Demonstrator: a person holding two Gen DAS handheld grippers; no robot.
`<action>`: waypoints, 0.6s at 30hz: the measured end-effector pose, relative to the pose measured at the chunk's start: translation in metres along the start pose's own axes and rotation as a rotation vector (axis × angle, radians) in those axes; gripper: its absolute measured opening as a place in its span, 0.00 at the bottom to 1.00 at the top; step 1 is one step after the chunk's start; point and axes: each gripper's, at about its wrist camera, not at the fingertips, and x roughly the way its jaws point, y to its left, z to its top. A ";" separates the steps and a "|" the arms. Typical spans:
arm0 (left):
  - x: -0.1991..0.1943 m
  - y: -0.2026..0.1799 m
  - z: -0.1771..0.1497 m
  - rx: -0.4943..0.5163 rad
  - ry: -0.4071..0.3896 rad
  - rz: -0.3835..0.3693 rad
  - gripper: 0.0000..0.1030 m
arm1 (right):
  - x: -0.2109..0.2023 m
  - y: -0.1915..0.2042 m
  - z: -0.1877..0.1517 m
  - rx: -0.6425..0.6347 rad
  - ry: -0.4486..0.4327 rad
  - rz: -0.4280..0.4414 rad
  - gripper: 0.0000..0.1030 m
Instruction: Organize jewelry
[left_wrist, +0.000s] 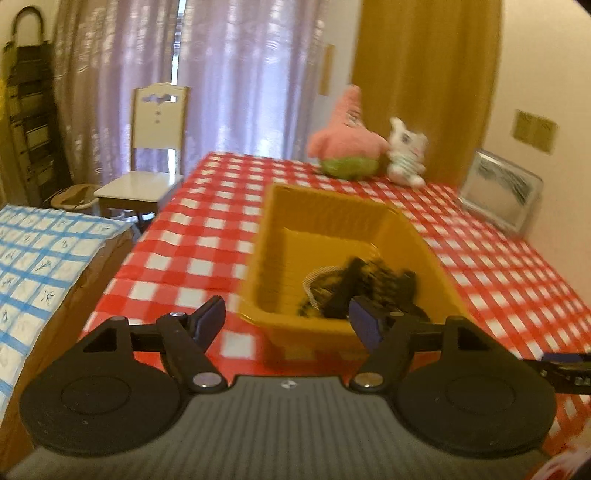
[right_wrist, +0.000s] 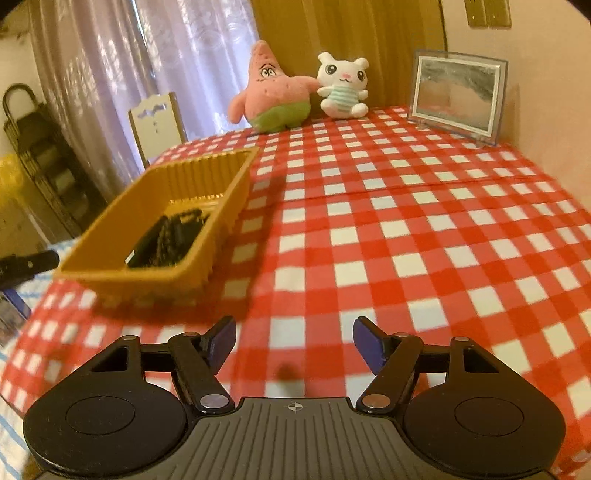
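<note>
1. Left wrist view: the left gripper (left_wrist: 286, 322) is hovering with jaws spread and nothing between them, at the near rim of the yellow basket (left_wrist: 258, 258). The dark jewelry (left_wrist: 354, 291) is lying inside it. That looks like a drop-off just finishing; next comes finding another piece.
2. Right wrist view: the right gripper (right_wrist: 294, 345) is hanging agape and empty above the red checked tablecloth (right_wrist: 424, 229), showing no loose pieces; plush toys (right_wrist: 273, 92) and a picture frame (right_wrist: 458, 92) are sitting at the far wall.

Sheer lilac curtains (left_wrist: 229, 74) backlit by daylight, cream wooden chair (left_wrist: 155, 147), mustard drape (left_wrist: 424, 74), pale wall (right_wrist: 535, 74)
</note>
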 end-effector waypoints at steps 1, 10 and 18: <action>-0.004 -0.009 -0.003 0.017 0.010 -0.008 0.69 | -0.003 0.000 -0.003 0.001 0.002 0.000 0.68; -0.036 -0.077 -0.033 0.122 0.029 -0.027 0.88 | -0.034 -0.020 -0.017 0.108 -0.045 0.007 0.68; -0.053 -0.091 -0.047 0.110 0.047 0.016 0.93 | -0.041 -0.021 -0.023 0.087 -0.018 0.006 0.68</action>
